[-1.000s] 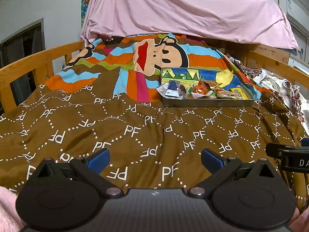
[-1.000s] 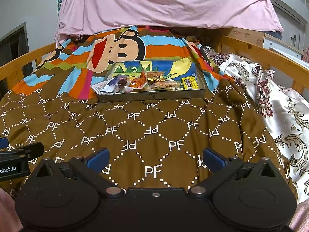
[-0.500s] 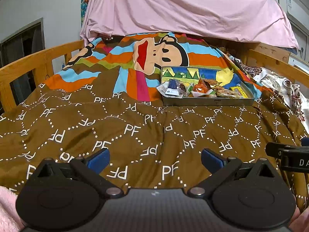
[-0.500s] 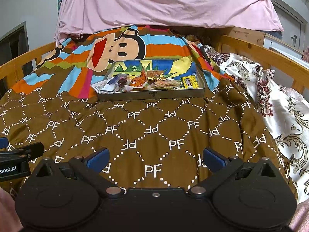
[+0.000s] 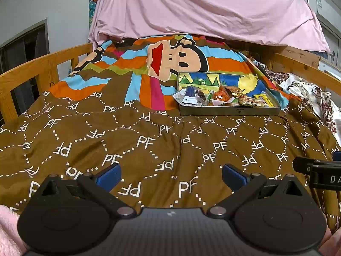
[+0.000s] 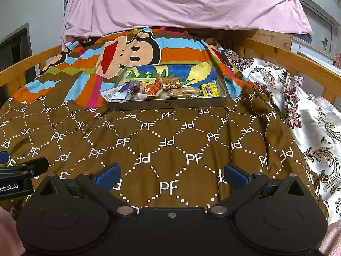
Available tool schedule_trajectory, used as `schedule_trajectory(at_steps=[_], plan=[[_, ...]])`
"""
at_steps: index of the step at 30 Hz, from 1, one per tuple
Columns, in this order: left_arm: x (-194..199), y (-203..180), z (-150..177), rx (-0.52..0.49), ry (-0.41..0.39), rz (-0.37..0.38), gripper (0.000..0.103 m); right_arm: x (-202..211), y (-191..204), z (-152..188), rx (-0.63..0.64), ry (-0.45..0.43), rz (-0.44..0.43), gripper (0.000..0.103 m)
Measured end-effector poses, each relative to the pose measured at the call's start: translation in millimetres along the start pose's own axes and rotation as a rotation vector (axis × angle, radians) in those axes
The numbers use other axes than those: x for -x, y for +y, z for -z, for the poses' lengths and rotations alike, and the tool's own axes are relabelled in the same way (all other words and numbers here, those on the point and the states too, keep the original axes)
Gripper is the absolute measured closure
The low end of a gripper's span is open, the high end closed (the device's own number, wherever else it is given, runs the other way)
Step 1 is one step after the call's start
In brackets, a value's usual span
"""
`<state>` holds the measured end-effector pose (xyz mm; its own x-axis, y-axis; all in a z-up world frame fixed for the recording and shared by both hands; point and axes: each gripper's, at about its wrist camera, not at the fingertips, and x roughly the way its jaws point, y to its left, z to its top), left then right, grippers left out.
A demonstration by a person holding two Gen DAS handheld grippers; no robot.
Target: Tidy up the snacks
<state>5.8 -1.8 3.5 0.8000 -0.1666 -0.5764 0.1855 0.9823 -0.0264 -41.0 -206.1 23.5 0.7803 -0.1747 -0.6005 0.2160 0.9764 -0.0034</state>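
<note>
A shallow metal tray (image 5: 230,112) (image 6: 168,104) with a cartoon-printed floor sits far ahead on the brown PF quilt. Several wrapped snacks lie bunched along its near side: a white and blue packet (image 5: 188,98) (image 6: 116,93) at the left, an orange packet (image 5: 222,96) (image 6: 152,89) in the middle, a yellow packet (image 5: 263,101) (image 6: 208,89) at the right. My left gripper (image 5: 171,175) is open and empty, low over the quilt and well short of the tray. My right gripper (image 6: 171,173) hovers beside it, open too with nothing between its blue pads.
Wooden bed rails (image 5: 32,72) (image 6: 298,61) run along both sides. A pink sheet (image 5: 202,8) hangs across the head end. A white floral cover (image 6: 309,115) lies bunched along the right. Brown quilt (image 6: 170,140) stretches between the grippers and the tray.
Both views have shifted very slightly, with the tray sitting a touch lower in frame. Both grippers stay open and nothing on the tray has moved.
</note>
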Motion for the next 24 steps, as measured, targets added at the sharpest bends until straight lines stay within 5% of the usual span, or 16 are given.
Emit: schedule_trajectory(at_steps=[24], plan=[[-0.8, 1.3, 0.2, -0.004, 0.008, 0.0, 0.001, -1.5, 0.3, 2.9, 0.003, 0.007, 0.0, 0.001]])
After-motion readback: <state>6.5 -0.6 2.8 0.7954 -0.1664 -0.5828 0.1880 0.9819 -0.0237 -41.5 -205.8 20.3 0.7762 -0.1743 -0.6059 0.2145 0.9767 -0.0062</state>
